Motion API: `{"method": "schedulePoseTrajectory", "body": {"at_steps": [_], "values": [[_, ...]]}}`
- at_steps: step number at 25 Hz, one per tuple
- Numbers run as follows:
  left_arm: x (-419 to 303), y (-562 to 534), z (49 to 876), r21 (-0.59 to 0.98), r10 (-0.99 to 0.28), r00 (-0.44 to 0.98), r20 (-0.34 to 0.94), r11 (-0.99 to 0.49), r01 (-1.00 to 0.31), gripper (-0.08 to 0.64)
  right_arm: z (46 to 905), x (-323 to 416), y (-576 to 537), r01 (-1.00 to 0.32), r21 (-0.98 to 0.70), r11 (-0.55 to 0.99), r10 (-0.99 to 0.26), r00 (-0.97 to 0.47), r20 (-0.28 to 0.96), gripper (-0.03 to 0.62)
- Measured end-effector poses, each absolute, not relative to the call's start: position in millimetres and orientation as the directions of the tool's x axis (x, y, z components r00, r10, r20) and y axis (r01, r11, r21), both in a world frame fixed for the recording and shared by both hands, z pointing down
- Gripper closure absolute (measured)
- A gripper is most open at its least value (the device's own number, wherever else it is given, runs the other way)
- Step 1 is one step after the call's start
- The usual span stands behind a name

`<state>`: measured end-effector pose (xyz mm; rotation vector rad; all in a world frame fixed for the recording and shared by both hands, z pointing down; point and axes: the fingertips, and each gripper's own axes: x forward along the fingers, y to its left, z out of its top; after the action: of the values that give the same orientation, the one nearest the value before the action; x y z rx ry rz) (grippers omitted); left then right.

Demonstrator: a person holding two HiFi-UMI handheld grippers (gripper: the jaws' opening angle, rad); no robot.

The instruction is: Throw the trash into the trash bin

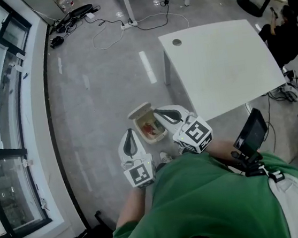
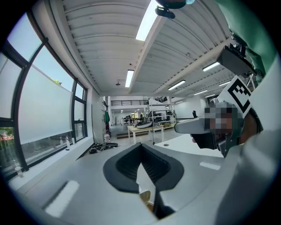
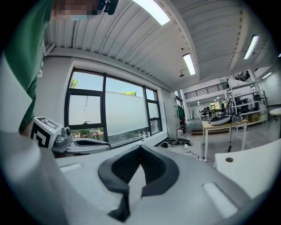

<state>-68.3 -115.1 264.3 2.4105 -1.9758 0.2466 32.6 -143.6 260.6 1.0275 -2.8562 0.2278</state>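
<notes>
A small cream trash bin [image 1: 149, 126] stands on the grey floor with its lid [image 1: 139, 111] swung open and reddish trash inside. Both grippers hover above it, close to my chest and pointing nearly level. My left gripper [image 1: 131, 139] is just left of the bin, my right gripper [image 1: 167, 114] just right of it. In the left gripper view the left gripper [image 2: 141, 151] is shut and empty, with a sliver of the bin [image 2: 145, 198] showing below it. The right gripper [image 3: 140, 154] also has its pads together, with nothing between them.
A white table [image 1: 223, 69] stands to the right of the bin. Cables and a power strip [image 1: 126, 24] lie on the floor farther off. A window wall [image 1: 10, 132] runs along the left. Another person sits at the far right [image 1: 284, 34].
</notes>
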Motion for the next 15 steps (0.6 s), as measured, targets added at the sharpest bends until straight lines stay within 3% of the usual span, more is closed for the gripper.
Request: {"method": "schedulePoseTrajectory", "body": {"at_steps": [7,15], "values": [[-69.7,-105.8,269.5,-0.098,-0.967,0.183,0.178,-0.202,-0.974,0.555,258.6,39.6,-137.8,-0.657,-0.094,0.748,-0.642,-0.752,0.146,0.589],[-70.7,-114.5,260.5,-0.150,-0.941,0.287,0.179,-0.315,-0.937,0.555,260.3,35.5,-147.0,-0.657,-0.083,0.749,-0.642,-0.751,0.151,0.589]]}}
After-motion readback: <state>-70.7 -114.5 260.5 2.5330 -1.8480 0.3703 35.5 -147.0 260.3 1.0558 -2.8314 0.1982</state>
